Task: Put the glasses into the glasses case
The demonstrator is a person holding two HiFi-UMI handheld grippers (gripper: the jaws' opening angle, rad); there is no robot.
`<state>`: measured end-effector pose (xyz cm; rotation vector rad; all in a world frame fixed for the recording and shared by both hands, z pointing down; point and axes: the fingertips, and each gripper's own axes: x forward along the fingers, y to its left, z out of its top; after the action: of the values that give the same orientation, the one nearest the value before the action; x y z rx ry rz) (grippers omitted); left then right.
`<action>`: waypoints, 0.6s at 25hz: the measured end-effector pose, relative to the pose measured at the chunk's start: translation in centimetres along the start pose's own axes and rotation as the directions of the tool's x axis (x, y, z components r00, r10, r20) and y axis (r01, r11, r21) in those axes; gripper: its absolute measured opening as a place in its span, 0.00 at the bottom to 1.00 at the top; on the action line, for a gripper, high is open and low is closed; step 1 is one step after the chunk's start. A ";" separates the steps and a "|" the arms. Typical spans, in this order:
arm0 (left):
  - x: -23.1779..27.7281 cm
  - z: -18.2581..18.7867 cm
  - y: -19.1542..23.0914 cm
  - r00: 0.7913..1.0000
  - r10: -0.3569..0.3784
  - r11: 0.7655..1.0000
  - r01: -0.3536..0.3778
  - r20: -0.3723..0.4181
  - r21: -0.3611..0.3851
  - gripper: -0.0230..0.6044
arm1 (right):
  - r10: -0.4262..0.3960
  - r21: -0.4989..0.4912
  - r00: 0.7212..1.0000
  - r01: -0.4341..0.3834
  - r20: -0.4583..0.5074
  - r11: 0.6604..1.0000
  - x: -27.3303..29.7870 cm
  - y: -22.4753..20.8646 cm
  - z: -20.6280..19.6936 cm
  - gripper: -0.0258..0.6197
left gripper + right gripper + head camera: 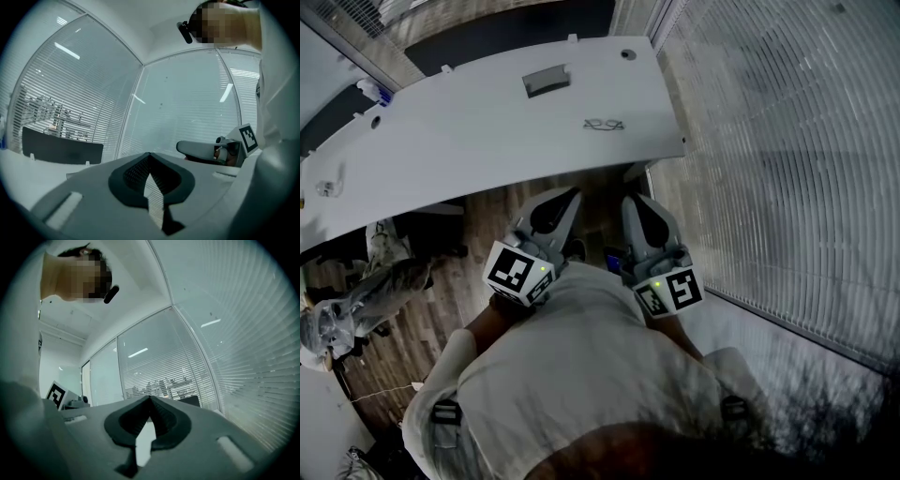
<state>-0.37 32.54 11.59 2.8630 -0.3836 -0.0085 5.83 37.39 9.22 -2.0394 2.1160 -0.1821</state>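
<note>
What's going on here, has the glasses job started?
Not yet. A person holds the left gripper and right gripper close to the body, both shut and empty, pointing toward the white table but short of it. The glasses and the grey case lie apart on it, untouched.

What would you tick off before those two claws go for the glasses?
1. Glasses in sight on the table: ok.
2. Case in sight on the table, apart from the glasses: ok.
3. Case open: cannot tell.
4. Left gripper empty: ok, jaws together on nothing.
5. Right gripper empty: ok, jaws together on nothing.
6. Grippers over the table: not ok, both appear short of its near edge.
</note>
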 end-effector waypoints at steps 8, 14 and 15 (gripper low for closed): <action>1.1 0.1 1.2 1.000 0.016 1.000 -0.016 0.003 -0.002 0.04 | 0.017 -0.002 1.000 -0.017 -0.001 1.000 1.4 -0.8 -0.1 0.04; 2.0 0.5 4.5 0.999 0.033 0.999 -0.033 0.015 -0.020 0.04 | 0.030 -0.011 1.000 -0.030 -0.005 0.999 4.5 -0.9 -0.4 0.04; 2.2 0.7 5.2 0.999 0.033 0.999 -0.032 0.021 -0.023 0.04 | 0.031 -0.014 1.000 -0.031 -0.006 0.999 5.2 -0.9 -0.4 0.04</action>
<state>0.34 26.99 12.28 2.8363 -0.4316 -0.0371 6.49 32.13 9.57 -2.0156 2.1569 -0.1692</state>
